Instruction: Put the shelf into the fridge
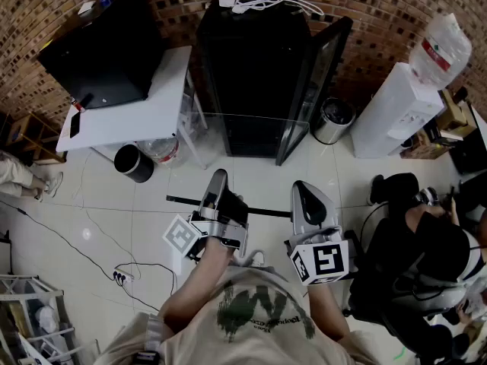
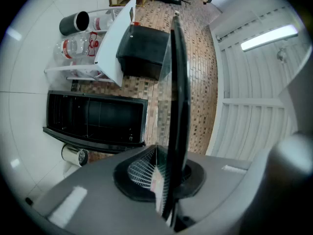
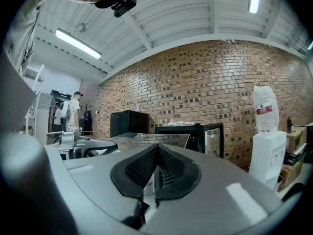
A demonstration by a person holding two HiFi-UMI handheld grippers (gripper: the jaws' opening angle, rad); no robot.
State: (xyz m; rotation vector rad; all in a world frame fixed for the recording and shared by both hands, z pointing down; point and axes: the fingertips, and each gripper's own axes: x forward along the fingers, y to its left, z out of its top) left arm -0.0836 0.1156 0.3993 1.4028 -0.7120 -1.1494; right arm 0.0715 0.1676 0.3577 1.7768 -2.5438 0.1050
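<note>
The floor (image 1: pixel 99 196) bears fridge (image 1: pixel 251 74), steel bin (image 1: pixel 332 120), water dispenser (image 1: pixel 396 109).

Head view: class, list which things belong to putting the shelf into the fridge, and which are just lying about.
Belongs to the job: clear glass shelf with black front strip; black fridge with open glass door; left claw and right claw, both shut on the shelf.
Just lying about: white water dispenser; shiny steel bin; black round bin; white table.
</note>
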